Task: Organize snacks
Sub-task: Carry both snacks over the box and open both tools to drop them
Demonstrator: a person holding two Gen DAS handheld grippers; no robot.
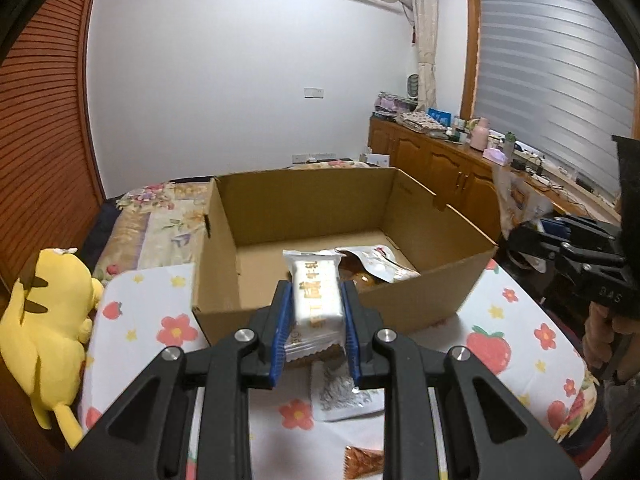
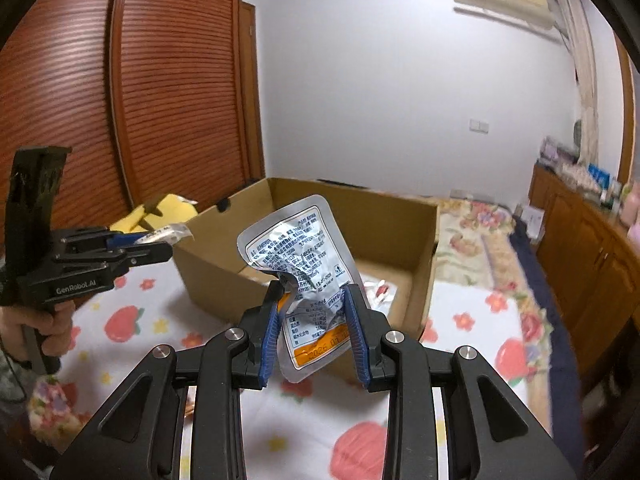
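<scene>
An open cardboard box (image 1: 304,200) stands on a flowered cloth; it also shows in the right wrist view (image 2: 384,220). Snack packets (image 1: 380,262) lie inside it. My left gripper (image 1: 316,292) is shut on a white wrapped snack bar (image 1: 318,294), held just above the box's near wall. My right gripper (image 2: 312,294) is shut on a crumpled silver pouch (image 2: 296,248) with printed text and an orange strip, held upright before the box. The left gripper (image 2: 160,250) shows at the left in the right wrist view, the right gripper (image 1: 520,240) at the right in the left wrist view.
A silver packet (image 1: 344,394) and an orange packet (image 1: 362,462) lie on the cloth (image 1: 140,320) under my left gripper. A yellow plush toy (image 1: 48,320) sits at the left. A bed with a floral cover (image 2: 480,232) and wooden cabinets (image 1: 440,160) lie behind.
</scene>
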